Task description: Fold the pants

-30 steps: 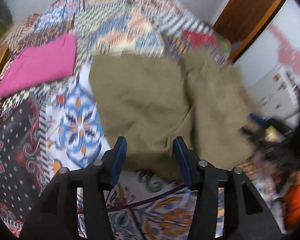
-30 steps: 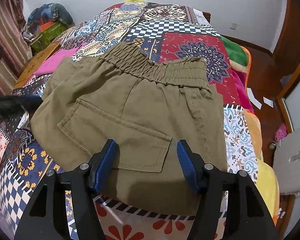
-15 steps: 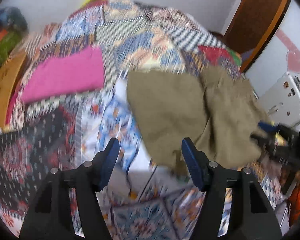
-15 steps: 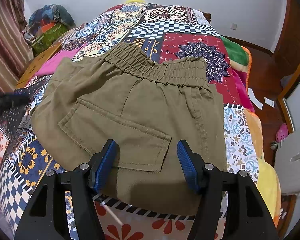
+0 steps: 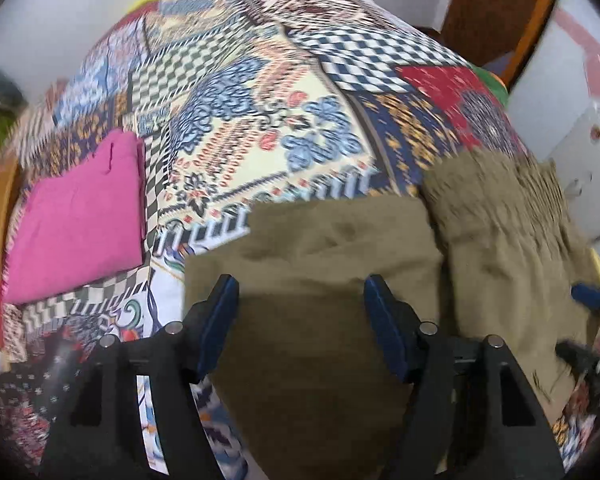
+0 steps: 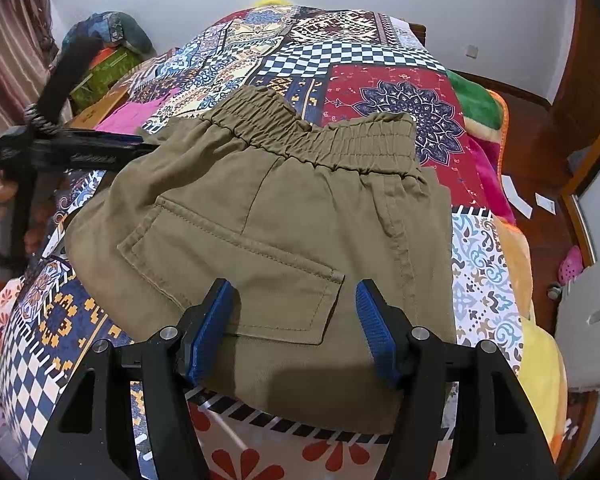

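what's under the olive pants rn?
The olive pants lie on the patchwork quilt, which shows on every side. The quilt patches directly beneath are covered, and the pants' lower layers are hidden. Both grippers are open, gripping nothing.

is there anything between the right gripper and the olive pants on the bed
Nothing visible. The right gripper is open directly over the olive pants, its fingers straddling the back pocket, with only bare fabric between them.

Bare quilt (image 6: 384, 60) lies beyond the olive pants' (image 6: 260, 216) waistband. A folded pink cloth (image 5: 80, 216) blocks the bed's left side, near the left claw (image 5: 300, 312).
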The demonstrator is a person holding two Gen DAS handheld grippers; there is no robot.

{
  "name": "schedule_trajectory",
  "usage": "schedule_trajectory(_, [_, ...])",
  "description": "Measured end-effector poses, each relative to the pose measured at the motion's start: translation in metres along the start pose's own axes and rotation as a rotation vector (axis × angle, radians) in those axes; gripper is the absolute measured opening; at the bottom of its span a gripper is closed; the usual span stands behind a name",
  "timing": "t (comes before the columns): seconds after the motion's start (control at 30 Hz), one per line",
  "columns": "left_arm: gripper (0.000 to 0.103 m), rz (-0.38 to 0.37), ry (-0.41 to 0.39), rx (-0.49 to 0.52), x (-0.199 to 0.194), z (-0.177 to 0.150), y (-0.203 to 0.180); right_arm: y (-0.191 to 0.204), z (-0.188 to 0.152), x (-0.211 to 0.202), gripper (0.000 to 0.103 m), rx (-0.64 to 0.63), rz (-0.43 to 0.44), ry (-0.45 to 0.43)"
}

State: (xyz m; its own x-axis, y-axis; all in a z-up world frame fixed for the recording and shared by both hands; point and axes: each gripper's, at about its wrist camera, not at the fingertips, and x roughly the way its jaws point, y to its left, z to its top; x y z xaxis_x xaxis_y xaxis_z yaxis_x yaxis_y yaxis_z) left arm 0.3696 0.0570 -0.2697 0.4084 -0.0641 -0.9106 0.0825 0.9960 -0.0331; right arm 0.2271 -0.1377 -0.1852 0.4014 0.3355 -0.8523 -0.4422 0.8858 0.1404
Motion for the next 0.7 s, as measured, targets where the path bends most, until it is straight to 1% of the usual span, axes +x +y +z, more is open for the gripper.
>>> schedule_trajectory(0.03, [0.065,0.015,-0.001,-0.028,0.000,0.001,0.009,0.000,0.000,0.000,0.060,0.001,0.002,0.000])
schedule_trajectory(0.07, [0.061,0.014,-0.002,-0.063,0.002,0.005,0.018,-0.001,0.000,0.000,0.060,0.002,0.003,-0.001])
schedule_trajectory(0.1, [0.049,0.008,0.001,-0.110,0.002,0.008,0.028,-0.001,0.000,0.000,0.060,0.002,0.004,-0.002])
schedule_trajectory(0.13, [0.043,0.007,0.010,-0.151,0.001,0.010,0.035,-0.001,-0.001,0.000,0.060,0.002,0.004,-0.002])
schedule_trajectory(0.17, [0.040,-0.012,0.014,-0.183,-0.003,0.010,0.042,-0.001,-0.001,0.000,0.060,0.002,0.004,-0.002])
schedule_trajectory(0.23, [0.040,-0.059,-0.005,-0.193,-0.018,0.005,0.043,-0.001,-0.001,0.000,0.060,0.002,0.004,-0.002])
schedule_trajectory(0.33, [0.045,-0.109,-0.035,-0.133,-0.044,-0.013,0.029,-0.001,-0.001,-0.001,0.061,0.003,0.003,-0.002])
schedule_trajectory(0.4, [0.058,-0.157,-0.037,-0.095,-0.056,-0.028,0.018,0.000,-0.001,-0.001,0.061,0.003,0.002,-0.002])
schedule_trajectory(0.47, [0.062,-0.198,-0.011,-0.061,-0.056,-0.042,0.007,0.000,-0.001,-0.001,0.060,0.004,0.000,-0.002])
schedule_trajectory(0.5, [0.062,-0.194,0.009,-0.034,-0.053,-0.050,0.000,0.000,-0.001,-0.001,0.060,0.004,-0.001,-0.002])
schedule_trajectory(0.57, [0.063,-0.116,0.040,0.009,-0.041,-0.062,-0.004,0.000,-0.001,-0.001,0.060,0.003,-0.005,-0.001])
schedule_trajectory(0.6, [0.073,-0.081,0.037,0.015,-0.036,-0.068,-0.003,0.000,-0.001,-0.001,0.060,0.003,-0.007,0.000])
schedule_trajectory(0.63, [0.078,-0.065,0.016,0.015,-0.036,-0.071,0.001,0.000,-0.001,-0.001,0.060,0.002,-0.007,0.001])
schedule_trajectory(0.67, [0.083,-0.034,0.013,0.001,-0.036,-0.073,0.009,0.001,-0.001,-0.001,0.060,0.001,-0.009,0.003])
schedule_trajectory(0.7, [0.083,-0.003,0.015,-0.018,-0.037,-0.075,0.016,0.001,-0.001,-0.001,0.060,0.001,-0.010,0.003])
